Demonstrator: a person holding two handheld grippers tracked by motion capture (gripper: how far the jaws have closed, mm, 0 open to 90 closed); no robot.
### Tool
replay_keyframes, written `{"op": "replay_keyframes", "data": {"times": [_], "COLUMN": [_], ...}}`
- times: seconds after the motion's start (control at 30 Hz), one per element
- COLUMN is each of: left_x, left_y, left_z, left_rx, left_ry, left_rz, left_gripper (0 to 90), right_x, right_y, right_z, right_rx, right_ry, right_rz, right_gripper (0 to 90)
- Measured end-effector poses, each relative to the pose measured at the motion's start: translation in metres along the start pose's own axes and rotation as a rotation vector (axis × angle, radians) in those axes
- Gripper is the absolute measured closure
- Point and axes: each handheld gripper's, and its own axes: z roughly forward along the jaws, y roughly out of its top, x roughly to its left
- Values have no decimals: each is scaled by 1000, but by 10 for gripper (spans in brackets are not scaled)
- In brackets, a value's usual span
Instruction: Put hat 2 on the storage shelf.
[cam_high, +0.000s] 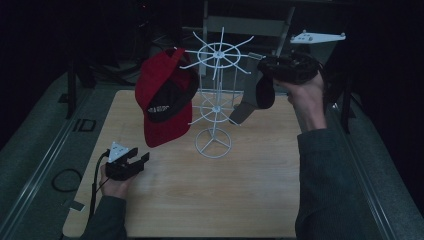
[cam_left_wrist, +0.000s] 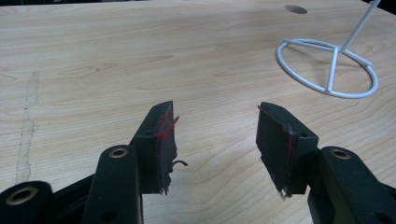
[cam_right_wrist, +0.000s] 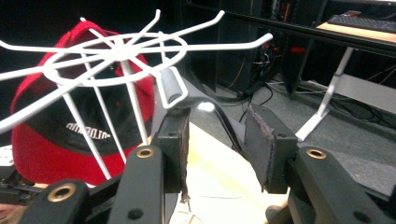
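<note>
Wooden table (cam_high: 240, 200) carries white wire hat rack (cam_high: 216, 100). Red cap (cam_high: 162, 95) hangs on its left prongs; dark grey cap (cam_high: 255, 97) hangs on the right prong (strap looped over). Right gripper (cam_high: 267, 64) spread beside it, pinching nothing. Left gripper (cam_high: 142, 160) spread, low over table.

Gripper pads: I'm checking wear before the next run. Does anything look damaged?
Yes. In the left gripper view the pads are frayed, with torn edges and red fibres stuck on the left one. In the right gripper view a pad has ragged edges too.
</note>
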Motion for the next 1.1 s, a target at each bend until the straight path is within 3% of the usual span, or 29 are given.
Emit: {"op": "replay_keyframes", "data": {"times": [0.3,0.8,1.1], "left_x": [0,1,1], "left_y": [0,0,0], "left_z": [0,0,0], "left_rx": [-1,-2,-2], "left_ry": [1,-2,-2], "left_rz": [-2,-3,-4], "left_gripper": [477,472,471], "right_x": [-7,-25,-28], "right_y": [-13,-42,-56], "right_z": [-1,-2,-1], "right_rx": [20,20,30], "right_ry": [-34,-48,-45], "right_rz": [10,110,131], "right_gripper": [582,575,564]}}
